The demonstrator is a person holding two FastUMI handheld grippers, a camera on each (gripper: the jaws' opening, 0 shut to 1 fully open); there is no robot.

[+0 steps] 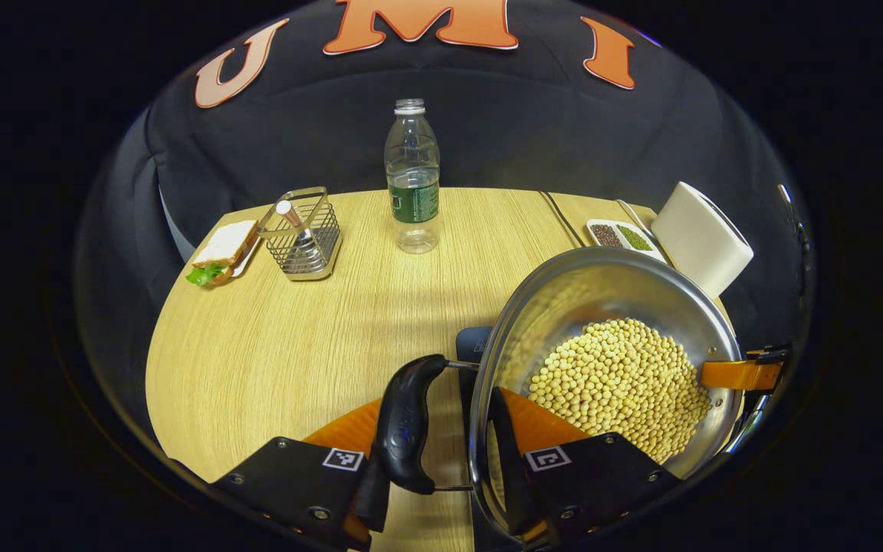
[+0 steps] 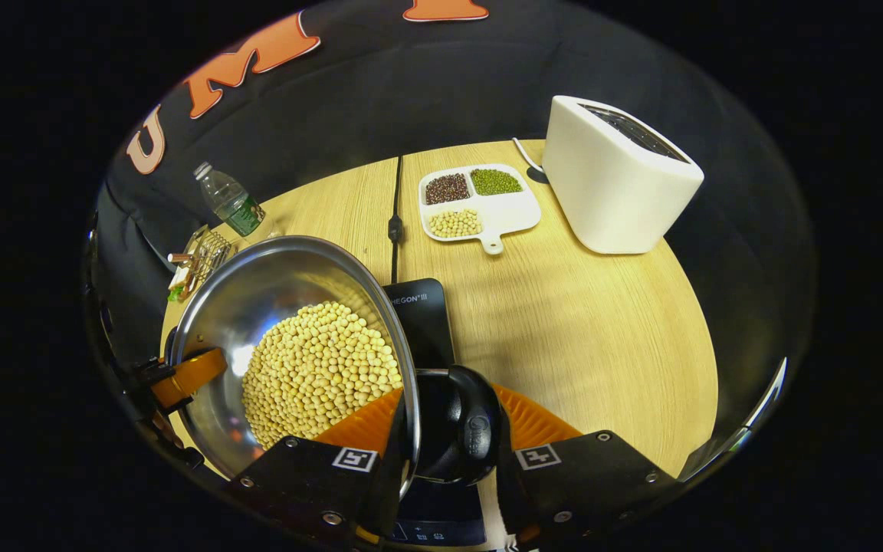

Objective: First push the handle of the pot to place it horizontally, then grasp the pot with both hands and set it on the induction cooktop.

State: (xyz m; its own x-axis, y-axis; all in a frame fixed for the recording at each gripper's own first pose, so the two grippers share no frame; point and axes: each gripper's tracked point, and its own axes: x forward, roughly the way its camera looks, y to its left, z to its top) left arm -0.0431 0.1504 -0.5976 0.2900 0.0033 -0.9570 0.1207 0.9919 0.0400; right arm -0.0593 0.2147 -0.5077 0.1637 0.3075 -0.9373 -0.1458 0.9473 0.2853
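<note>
Carrying now: the pot, loaded with soybeans, hangs tilted between both tools, just above the induction cooktop on the wooden table. The left gripper is clamped across the pot's rim and its black side handle; the right gripper pinches the rim and the opposite handle the same way. By my reading, the handle push is done and the two-handed placement is under way. Next comes levelling the pot, centring it over the cooktop and lowering evenly so no beans spill.
</note>
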